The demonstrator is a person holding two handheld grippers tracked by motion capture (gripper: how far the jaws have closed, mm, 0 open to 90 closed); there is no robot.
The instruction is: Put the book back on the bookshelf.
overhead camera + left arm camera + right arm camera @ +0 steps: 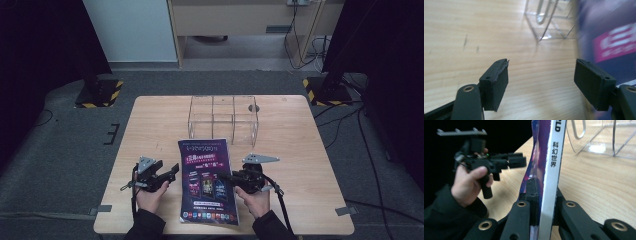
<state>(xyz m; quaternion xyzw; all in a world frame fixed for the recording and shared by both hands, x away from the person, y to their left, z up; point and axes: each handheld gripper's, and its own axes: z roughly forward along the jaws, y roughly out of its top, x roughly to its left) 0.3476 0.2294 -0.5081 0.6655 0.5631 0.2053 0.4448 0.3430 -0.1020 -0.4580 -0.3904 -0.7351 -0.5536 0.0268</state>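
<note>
High view: at the near edge of the wooden table (300,150), two sleeves and hands are seen coming in. The left gripper (172,171) is held on the left, just beside the magazine (206,175), and its jaws are spread wide with nothing between them. In the left gripper view the left gripper (541,82) is seen over bare wood, and the magazine (609,37) is a blur at the right. The right gripper (223,176) is held on the right, and its jaws are closed on the magazine's right edge. In the right gripper view the right gripper (541,192) is seen pinching the magazine (549,170) by its white spine. Farther off, past the magazine's far end, a clear plastic box (223,119) with compartments is seen on the table.
</note>
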